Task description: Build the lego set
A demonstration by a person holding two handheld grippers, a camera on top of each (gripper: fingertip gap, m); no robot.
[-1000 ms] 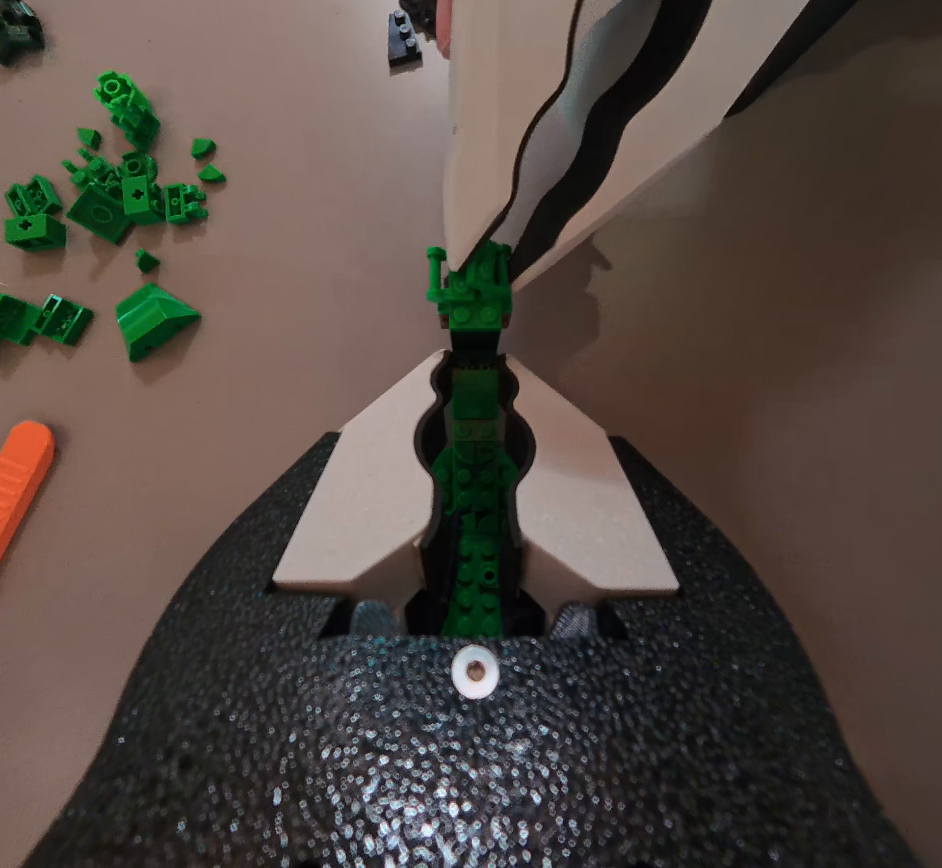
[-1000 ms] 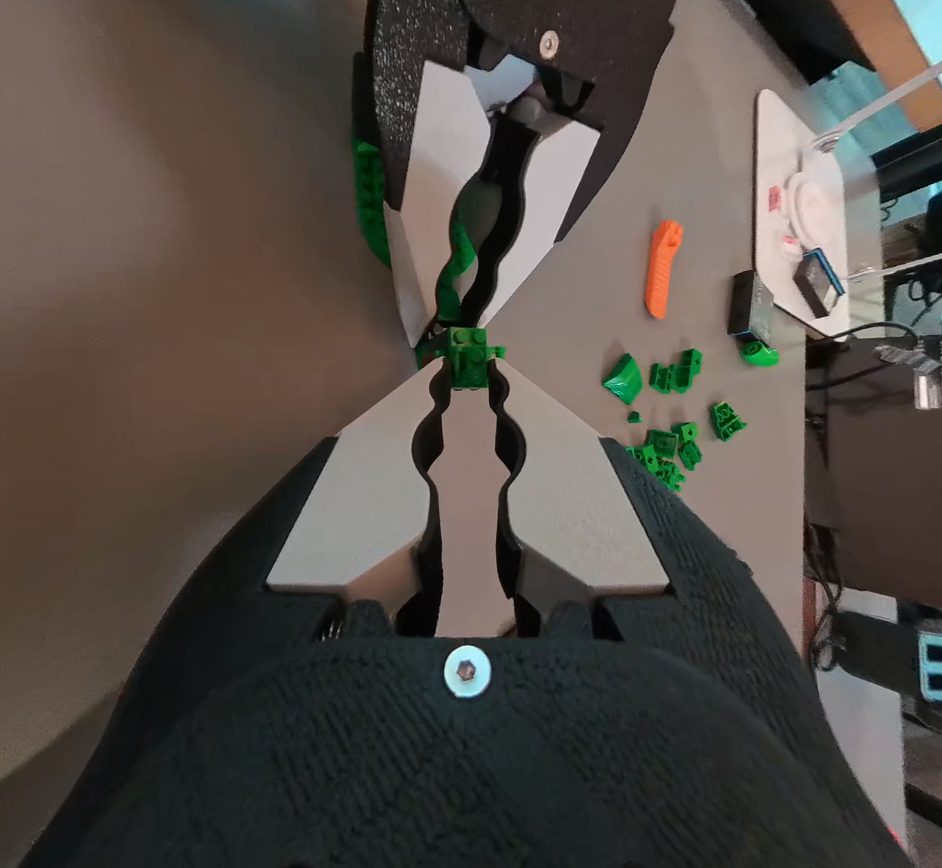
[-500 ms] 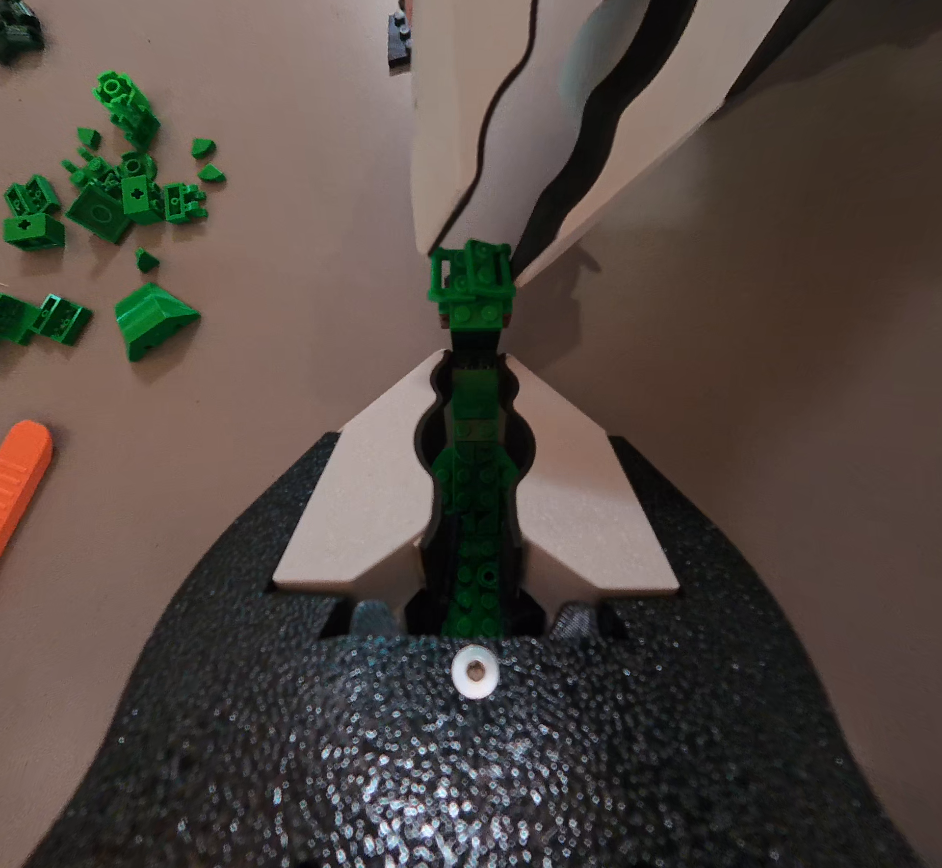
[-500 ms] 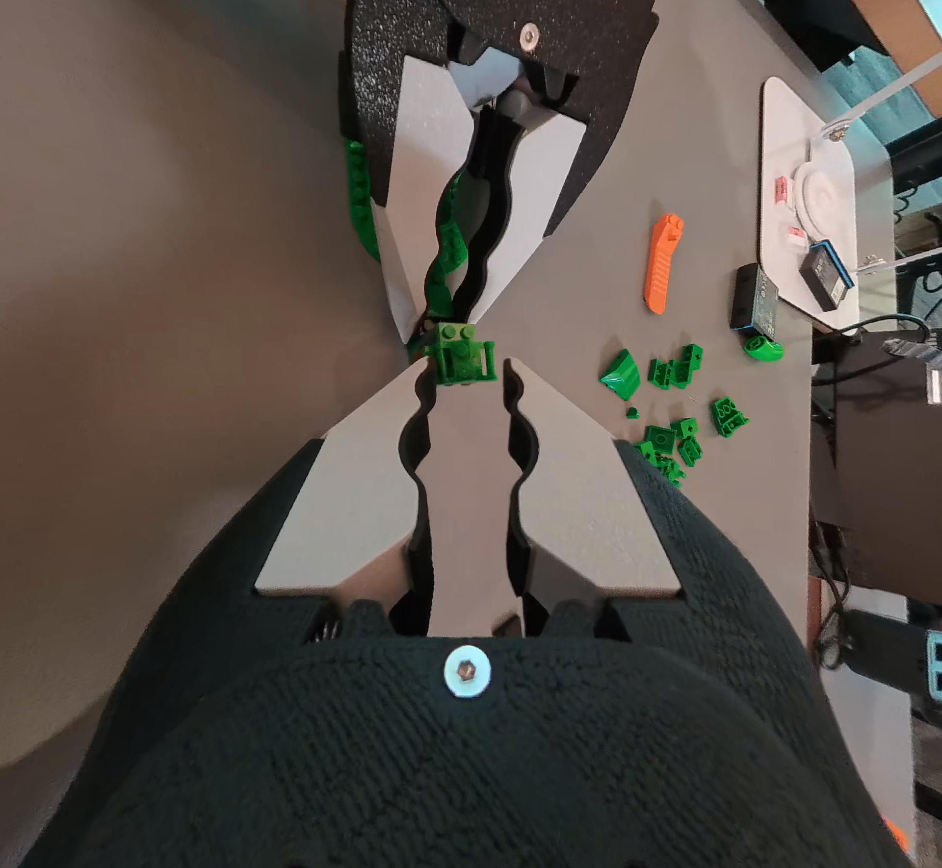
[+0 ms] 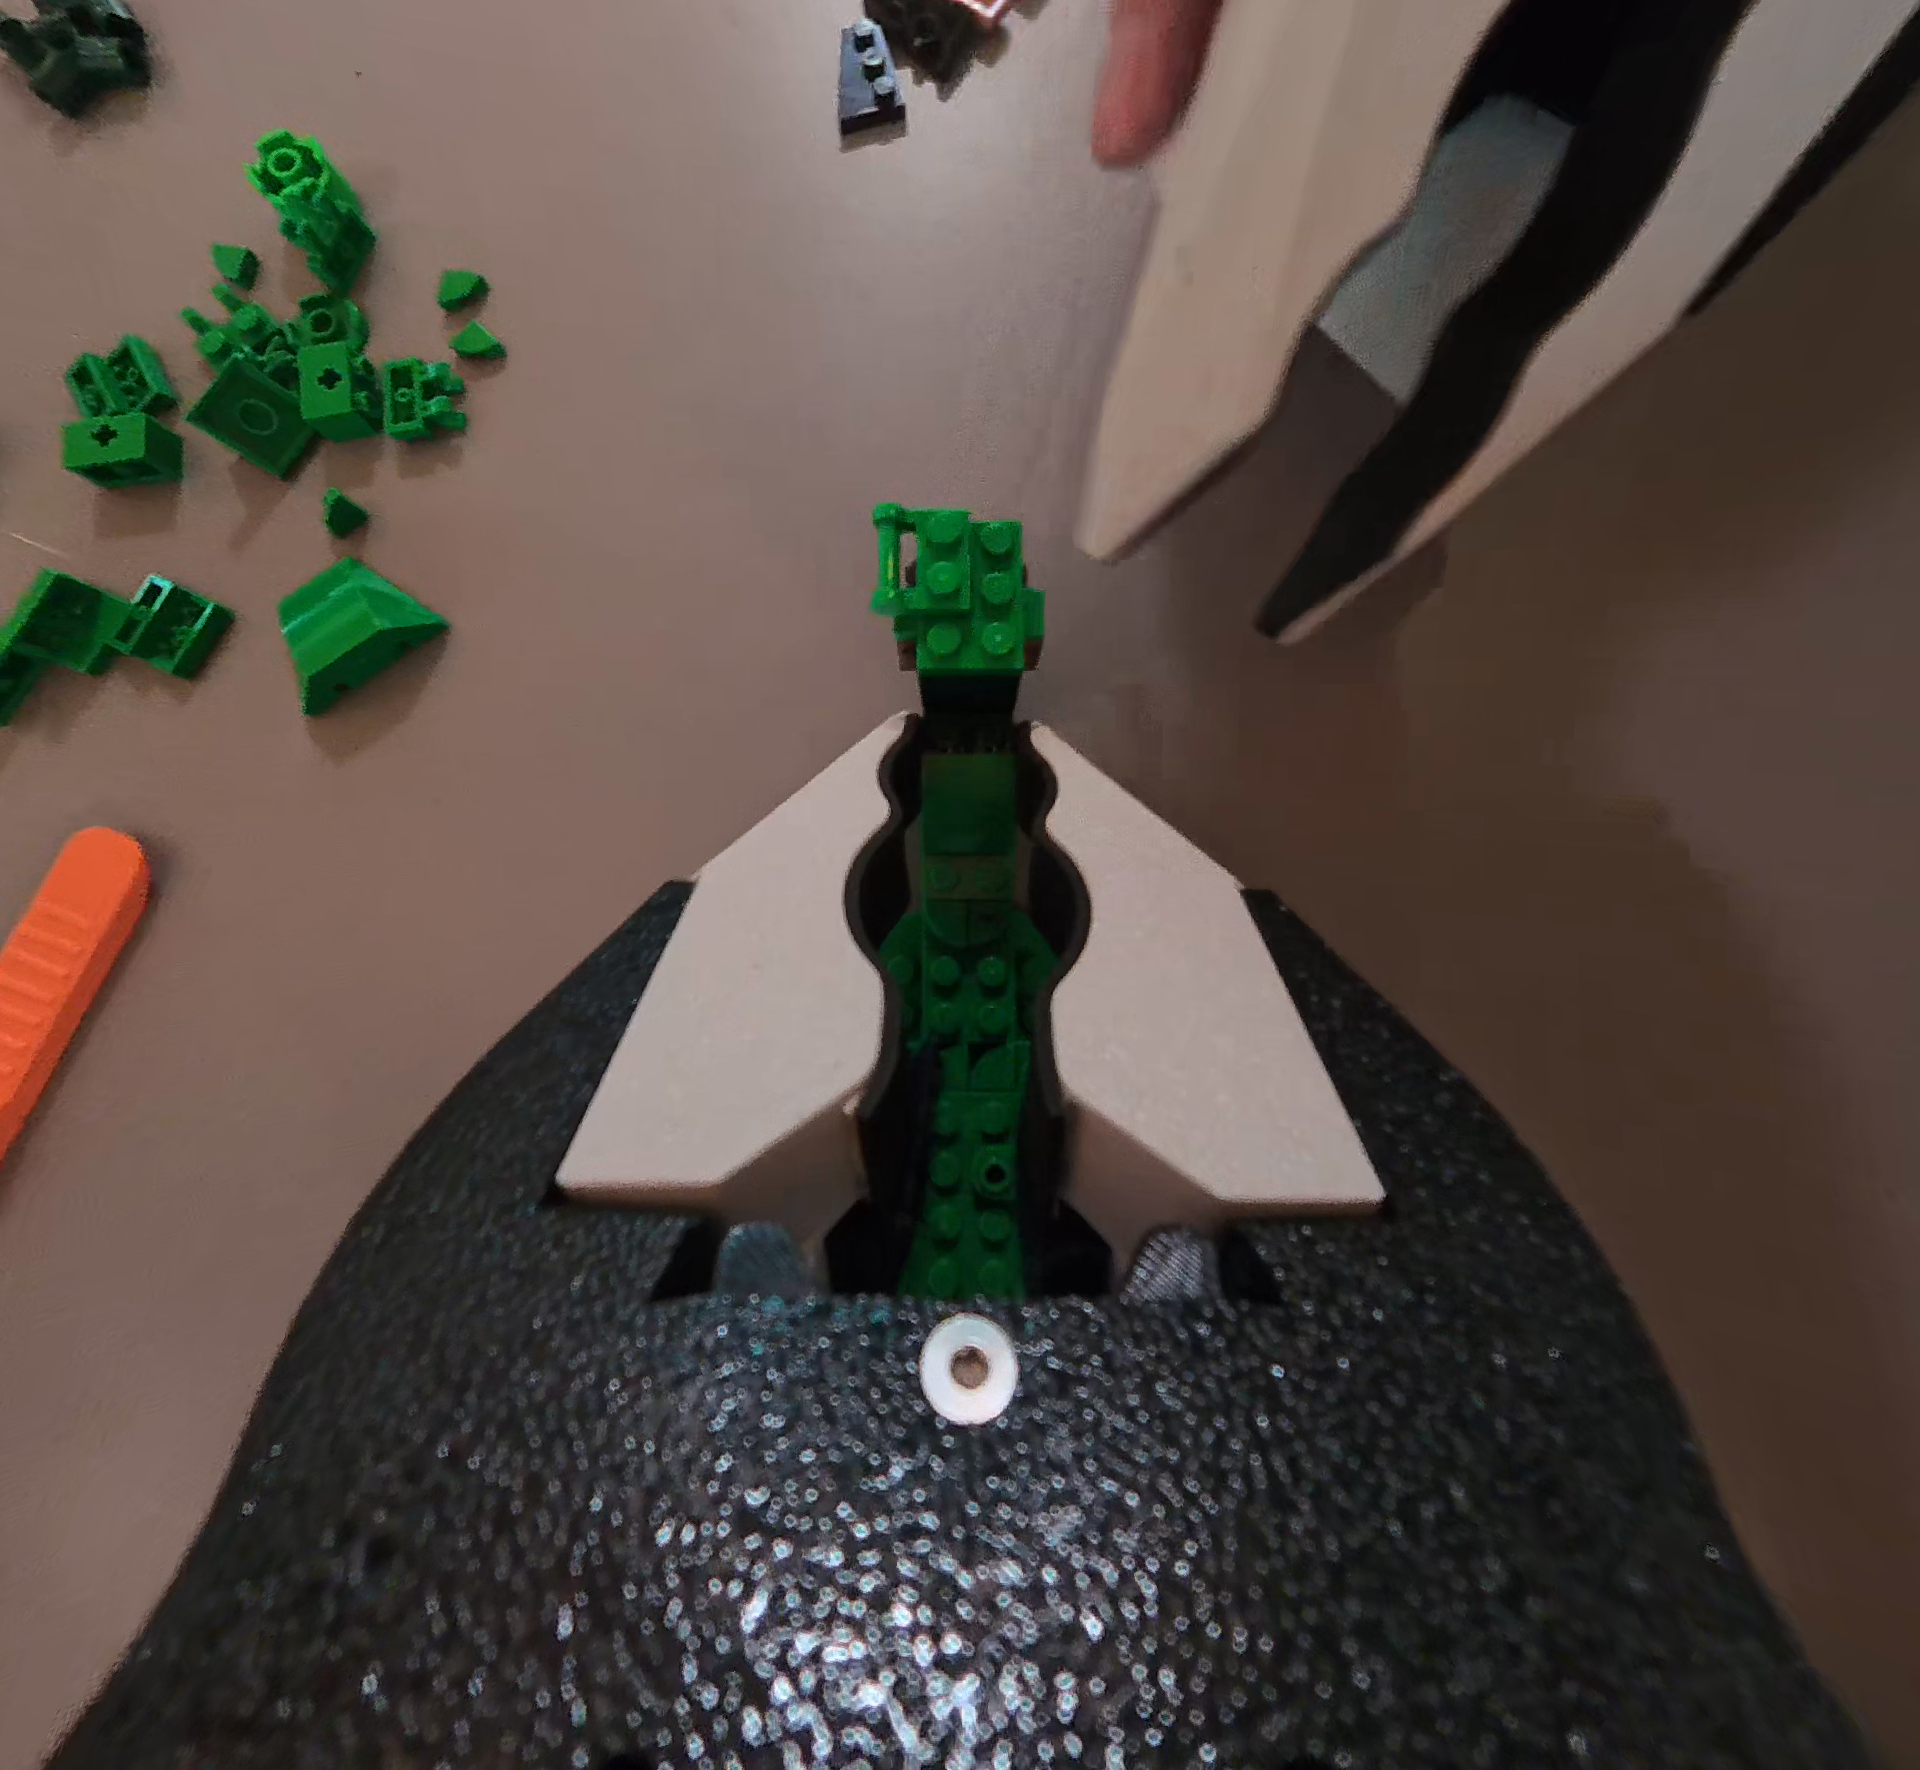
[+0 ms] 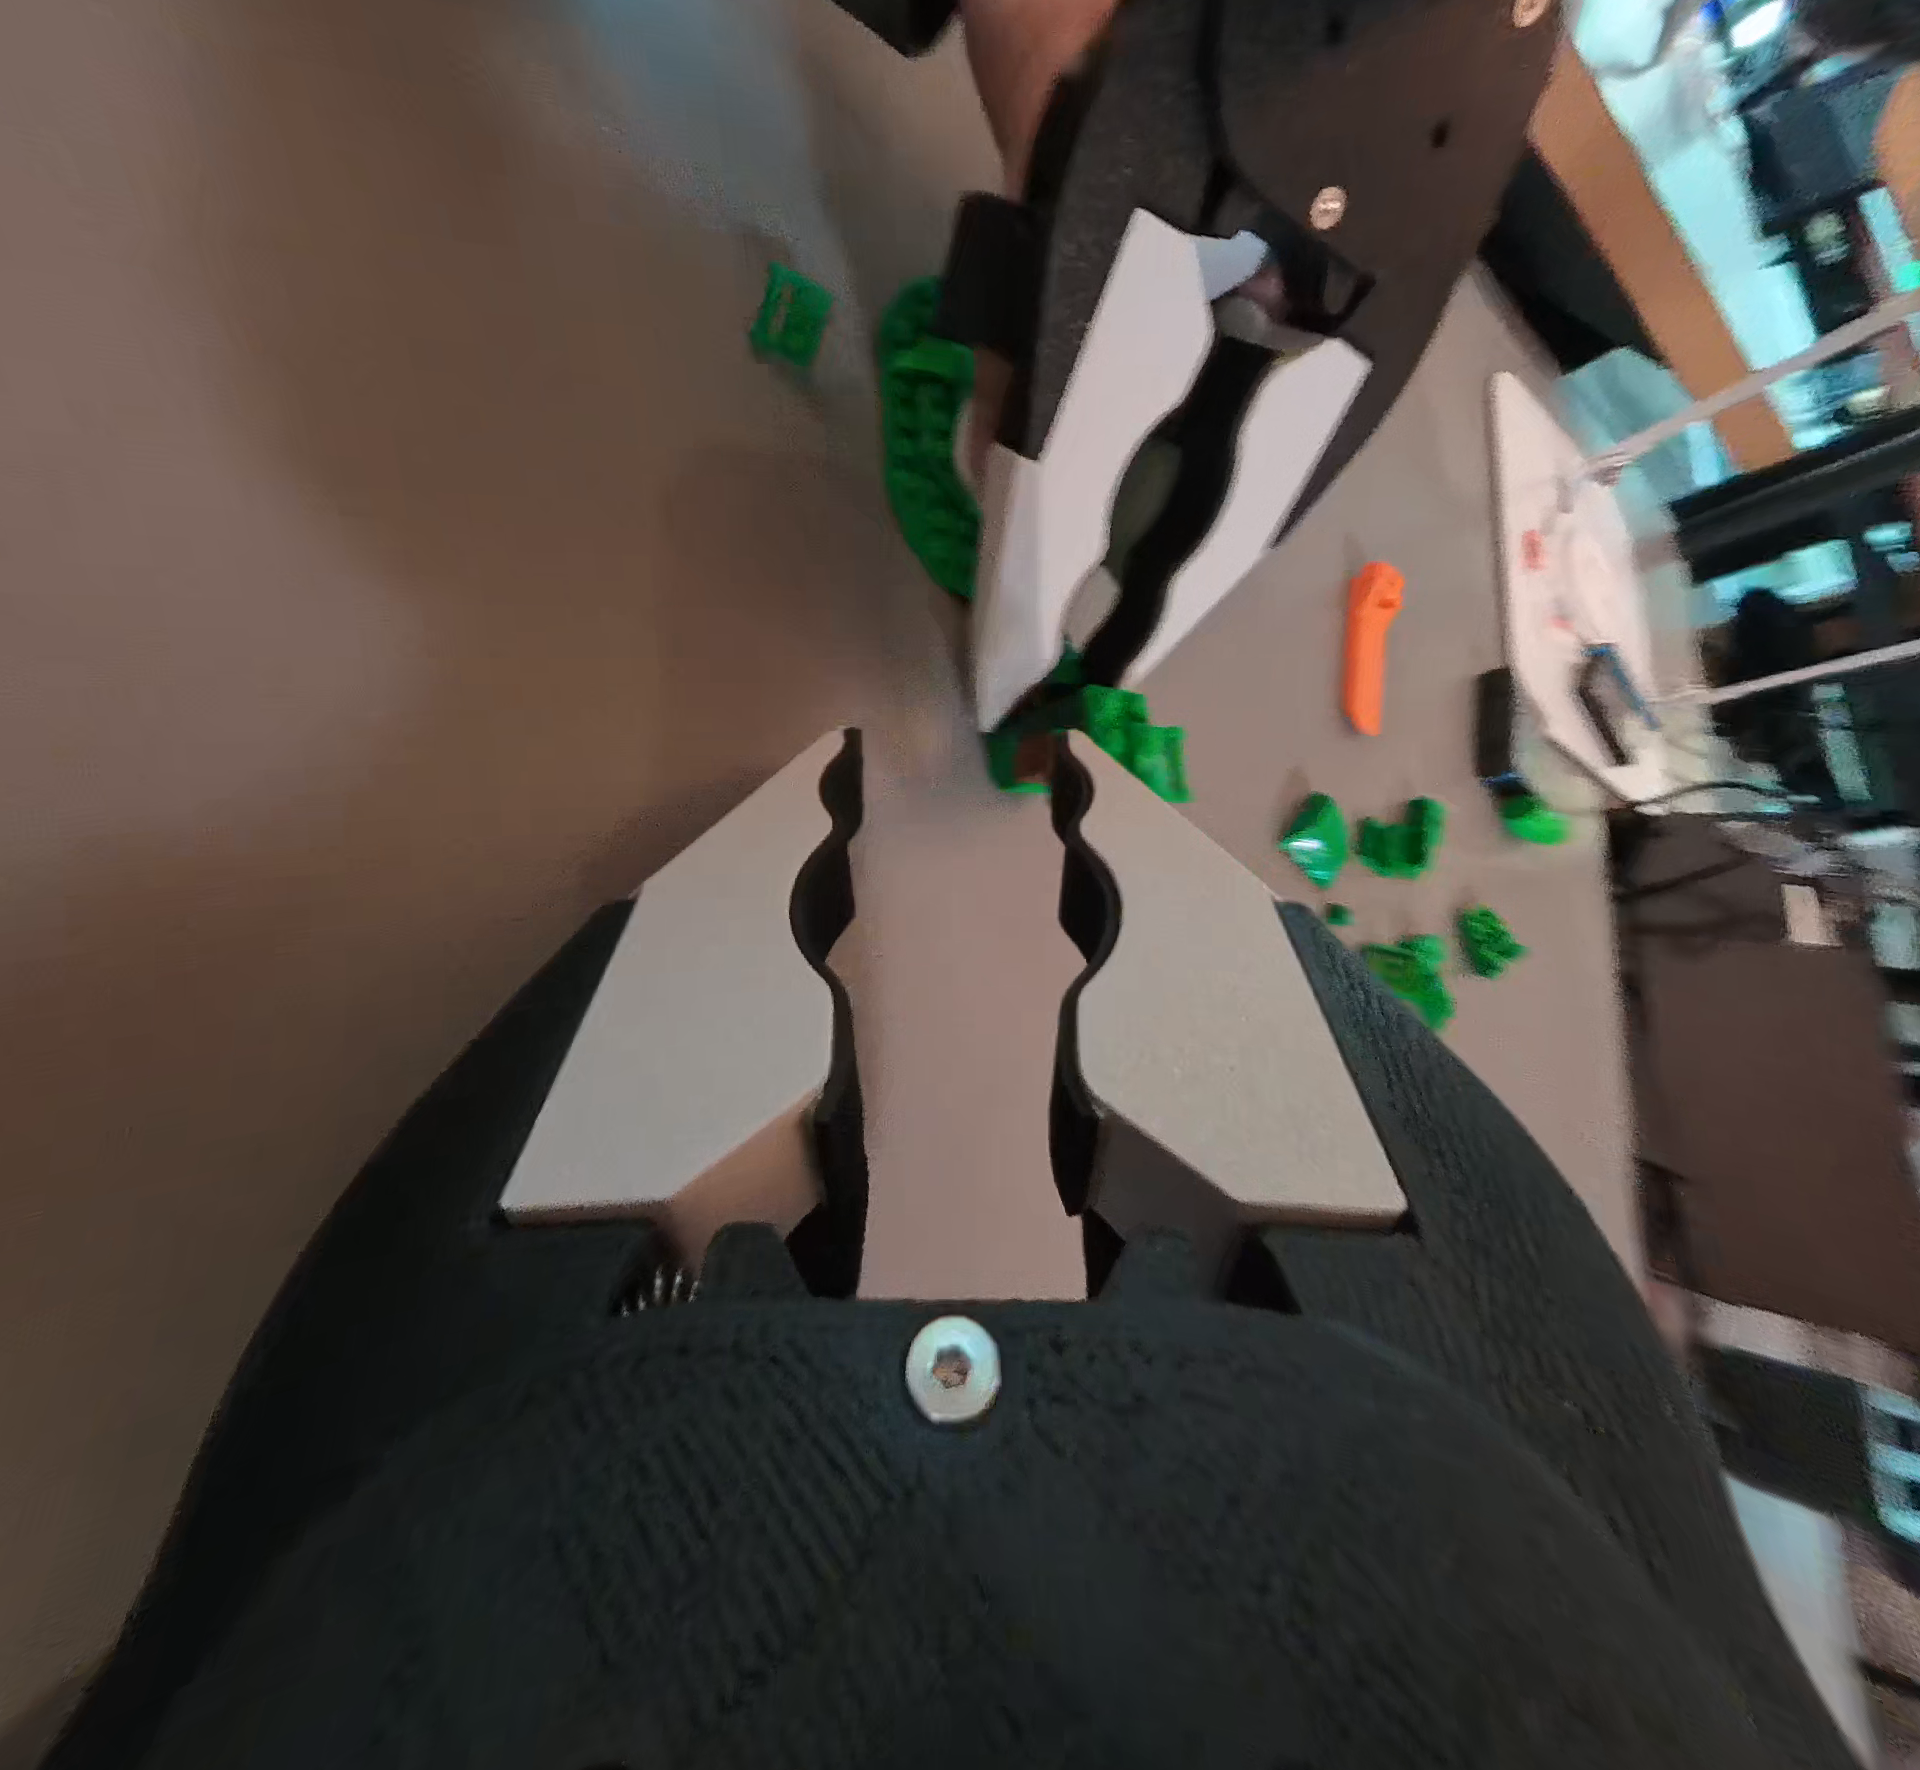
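My left gripper (image 5: 971, 728) is shut on a long green lego build (image 5: 971, 993) that runs between its fingers and sticks out past the tips. A small green brick with a side handle (image 5: 961, 588) sits on the build's front end. My right gripper (image 5: 1190, 588) is open and empty, up and to the right of that brick, apart from it. In the right wrist view my right gripper (image 6: 961, 744) is open, with the left gripper (image 6: 1039, 681) beyond it holding the build (image 6: 925, 453). That view is blurred.
Several loose green pieces (image 5: 270, 370) and a green slope brick (image 5: 348, 619) lie on the brown table at the left. An orange brick separator (image 5: 62, 951) lies lower left. Dark and reddish pieces (image 5: 935, 6) lie at the back. A white tray (image 6: 1558, 577) stands at the table's far side. There is about 5 cm between the tips of the two grippers.
My right gripper has opened, let go of the small green brick and pulled back to the right. The brick stays on the end of the build. The left gripper keeps its hold.
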